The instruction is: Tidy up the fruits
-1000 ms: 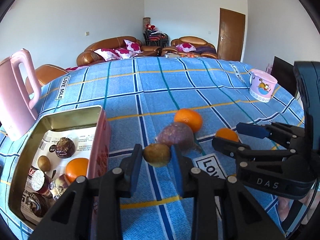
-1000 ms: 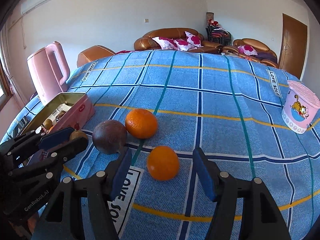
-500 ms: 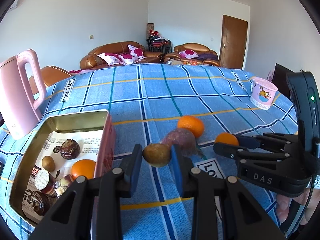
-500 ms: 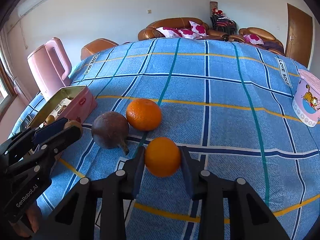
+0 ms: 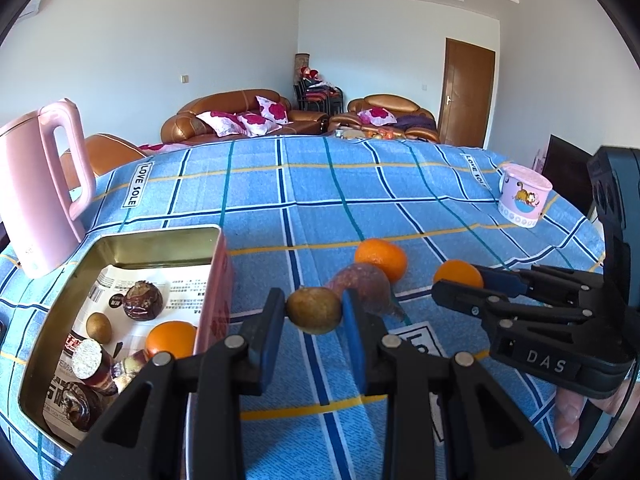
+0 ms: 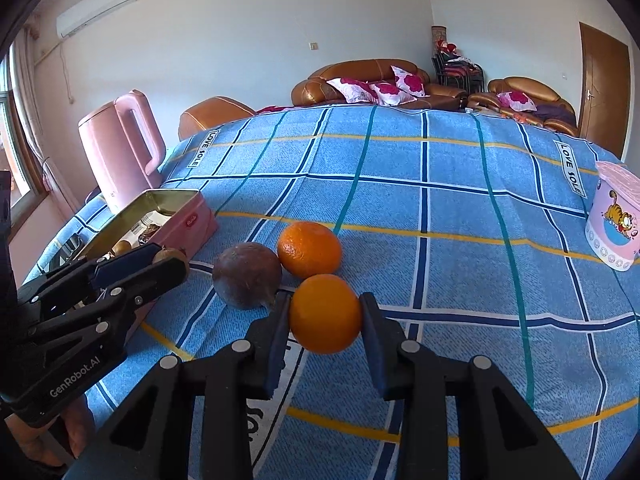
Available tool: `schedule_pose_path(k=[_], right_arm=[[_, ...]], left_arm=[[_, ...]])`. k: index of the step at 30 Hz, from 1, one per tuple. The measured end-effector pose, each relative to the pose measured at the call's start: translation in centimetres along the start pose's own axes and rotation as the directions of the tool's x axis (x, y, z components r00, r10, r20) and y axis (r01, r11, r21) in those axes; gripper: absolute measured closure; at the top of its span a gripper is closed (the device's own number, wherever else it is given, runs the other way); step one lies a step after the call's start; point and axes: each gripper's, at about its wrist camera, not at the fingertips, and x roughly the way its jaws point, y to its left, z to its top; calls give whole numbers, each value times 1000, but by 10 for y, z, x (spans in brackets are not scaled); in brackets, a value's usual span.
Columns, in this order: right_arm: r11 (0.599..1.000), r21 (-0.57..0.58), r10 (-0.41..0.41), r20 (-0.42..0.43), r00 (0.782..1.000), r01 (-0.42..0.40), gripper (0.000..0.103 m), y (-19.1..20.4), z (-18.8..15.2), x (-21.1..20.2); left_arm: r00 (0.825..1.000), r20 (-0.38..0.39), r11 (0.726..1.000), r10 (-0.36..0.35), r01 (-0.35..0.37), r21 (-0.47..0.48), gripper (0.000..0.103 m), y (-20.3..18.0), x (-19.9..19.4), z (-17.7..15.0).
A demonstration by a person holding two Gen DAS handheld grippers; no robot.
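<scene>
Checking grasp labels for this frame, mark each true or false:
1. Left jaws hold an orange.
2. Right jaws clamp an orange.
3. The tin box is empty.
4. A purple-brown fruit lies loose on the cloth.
1. False: the left gripper holds a small olive-brown round fruit.
2. True: the right gripper clamps the round orange.
3. False: the pink rectangular tin box holds fruit.
4. True: the purple-brown fruit lies beside a second orange.

White walls [image 5: 180,32], brown leather sofas [image 5: 224,114], wooden door [image 5: 466,88], wall air conditioner [image 6: 94,6], sunlit window [image 6: 12,152]
</scene>
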Motion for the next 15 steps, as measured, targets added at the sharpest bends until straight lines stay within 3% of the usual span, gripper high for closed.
schedule_pose_path(k=[15], right_arm=[[999, -31, 11, 82, 997, -8, 66, 6, 0, -15]], left_arm=[[998, 64, 1000, -11, 12, -10, 72, 2, -12, -1]])
